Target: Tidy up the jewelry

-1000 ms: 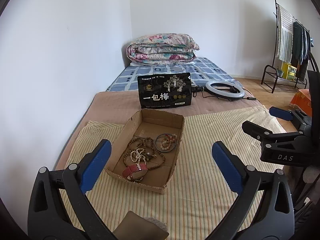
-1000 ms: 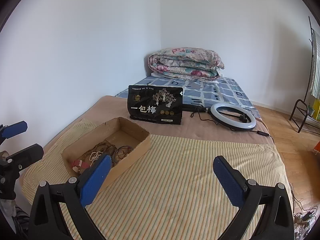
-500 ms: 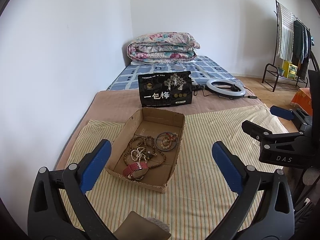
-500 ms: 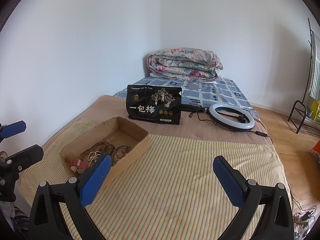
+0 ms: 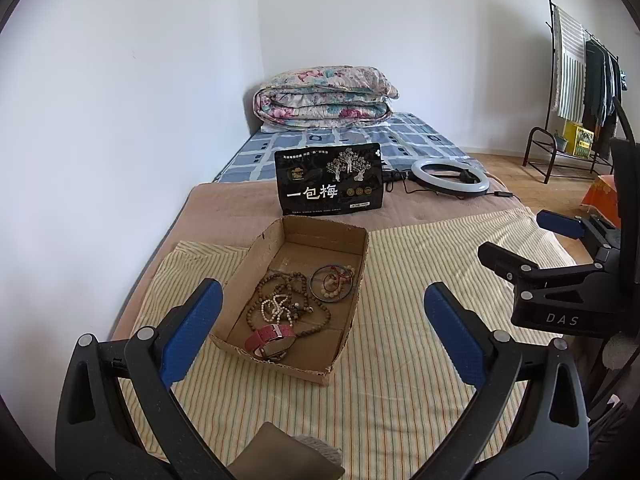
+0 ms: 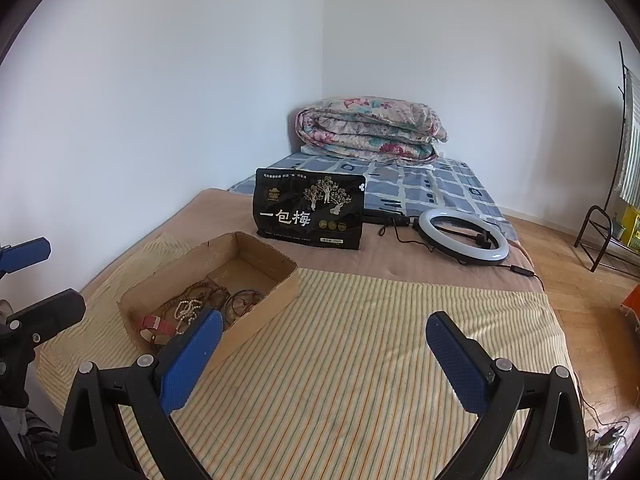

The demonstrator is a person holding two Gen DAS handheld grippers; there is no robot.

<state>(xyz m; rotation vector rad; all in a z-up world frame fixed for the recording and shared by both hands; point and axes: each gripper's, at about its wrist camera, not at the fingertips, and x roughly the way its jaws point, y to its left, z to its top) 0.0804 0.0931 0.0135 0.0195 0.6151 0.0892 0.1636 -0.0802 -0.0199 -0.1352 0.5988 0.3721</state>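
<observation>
Showing yellow-striped cloth (image 5: 400, 380), brown corrugated cardboard box (image 5: 256, 264), red watch strap (image 5: 268, 334), blue gripper pads (image 5: 191, 334), glossy black snack pouch (image 5: 330, 178) bearing white characters, pink-floral folded quilt (image 5: 324, 98), blue-checked bedsheet (image 5: 416, 136).

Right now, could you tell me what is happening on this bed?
A person holds two grippers above a striped cloth on the bed, about to sort jewelry. The left gripper and right gripper are both open and hold nothing. All the jewelry lies in a tangle in the cardboard box: brown beads, a white bead strand, bangles and a red watch. Nothing has been taken out yet. A black pouch and a ring light sit beyond the box.
</observation>
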